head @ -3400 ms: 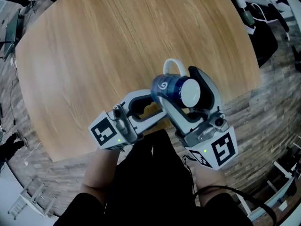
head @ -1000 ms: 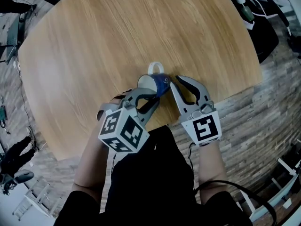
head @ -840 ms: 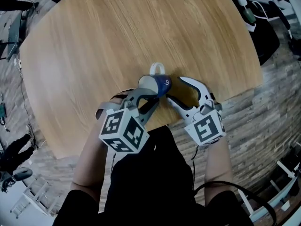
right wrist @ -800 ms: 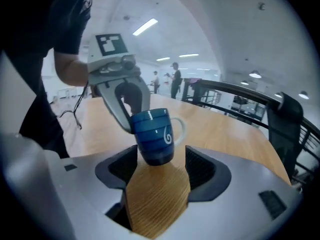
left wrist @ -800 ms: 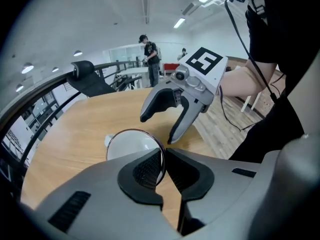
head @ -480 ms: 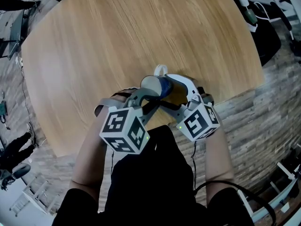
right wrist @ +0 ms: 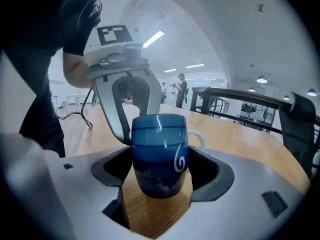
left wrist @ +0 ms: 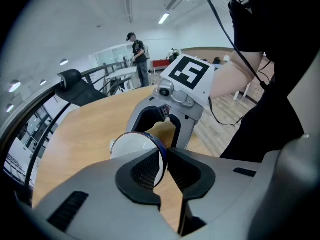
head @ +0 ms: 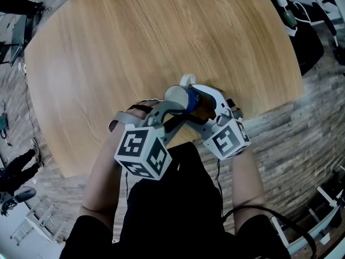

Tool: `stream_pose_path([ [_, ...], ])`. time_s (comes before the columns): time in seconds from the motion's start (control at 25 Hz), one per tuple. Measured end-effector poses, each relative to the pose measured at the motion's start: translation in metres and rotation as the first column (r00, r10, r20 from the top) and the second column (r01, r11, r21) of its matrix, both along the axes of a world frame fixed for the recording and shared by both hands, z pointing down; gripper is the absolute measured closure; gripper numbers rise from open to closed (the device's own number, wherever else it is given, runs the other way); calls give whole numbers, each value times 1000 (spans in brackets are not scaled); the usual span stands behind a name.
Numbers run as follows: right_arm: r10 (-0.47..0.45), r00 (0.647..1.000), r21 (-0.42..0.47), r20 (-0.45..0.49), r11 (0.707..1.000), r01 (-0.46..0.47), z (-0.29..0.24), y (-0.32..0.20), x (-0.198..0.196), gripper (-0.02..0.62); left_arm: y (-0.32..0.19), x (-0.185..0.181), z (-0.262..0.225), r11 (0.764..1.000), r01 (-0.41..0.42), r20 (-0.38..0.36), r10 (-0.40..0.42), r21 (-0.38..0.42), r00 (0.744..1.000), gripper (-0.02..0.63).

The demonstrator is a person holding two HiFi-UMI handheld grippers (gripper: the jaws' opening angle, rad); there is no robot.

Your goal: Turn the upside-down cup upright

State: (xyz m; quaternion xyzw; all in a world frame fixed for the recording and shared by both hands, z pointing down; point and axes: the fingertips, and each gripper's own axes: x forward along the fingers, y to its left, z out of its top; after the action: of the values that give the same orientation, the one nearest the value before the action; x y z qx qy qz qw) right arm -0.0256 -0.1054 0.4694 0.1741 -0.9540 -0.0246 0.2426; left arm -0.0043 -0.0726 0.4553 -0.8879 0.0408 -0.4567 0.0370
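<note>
Head view: cup [head: 180, 96] (newly) between jaws

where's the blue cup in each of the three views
Head view: blue cup just below centre.
Left gripper view: blue cup lower centre-left, white inside showing.
Right gripper view: blue cup centre, slightly low.
Shared landmark: the round wooden table beneath it.

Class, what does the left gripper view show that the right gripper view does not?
Left gripper view only: the cup's white inside, its rim pinched by the left gripper, whose jaws have just opened slightly. Right gripper view only: its blue side and white swirl, between the right gripper's jaws, just opened wide. Both: the cup, the wooden table, the opposite gripper.
</note>
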Motion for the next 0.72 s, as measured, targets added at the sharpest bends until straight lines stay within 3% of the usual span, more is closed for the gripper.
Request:
stream_pose_path([
  [0.24, 20, 998, -12, 57, 1000, -20, 2, 3, 4, 282, -4, -3, -30, 999, 34, -145, -32, 10, 989, 521],
  [0.36, 33, 998, -23, 51, 999, -32, 2, 2, 9, 282, -19, -16, -37, 990, 142, -223, -141, -13, 965, 495],
  [0.44, 28, 999, -20, 47, 999, -27, 1, 3, 12, 282, -39, -25, -46, 967, 256, -302, -249, -16, 920, 579],
  [0.56, 33, 998, -18, 55, 999, -32, 1, 5, 17, 284, -68, -47, -47, 910, 415, -350, -393, -14, 850, 593],
  [0.64, 41, 997, -20, 59, 999, -40, 2, 6, 19, 284, -81, -59, -30, 878, 479, -310, -456, 0, 834, 597],
  [0.72, 45, 997, -20, 62, 999, -44, 2, 8, 19, 284, -83, -63, -5, 862, 508, -242, -491, 6, 837, 597],
])
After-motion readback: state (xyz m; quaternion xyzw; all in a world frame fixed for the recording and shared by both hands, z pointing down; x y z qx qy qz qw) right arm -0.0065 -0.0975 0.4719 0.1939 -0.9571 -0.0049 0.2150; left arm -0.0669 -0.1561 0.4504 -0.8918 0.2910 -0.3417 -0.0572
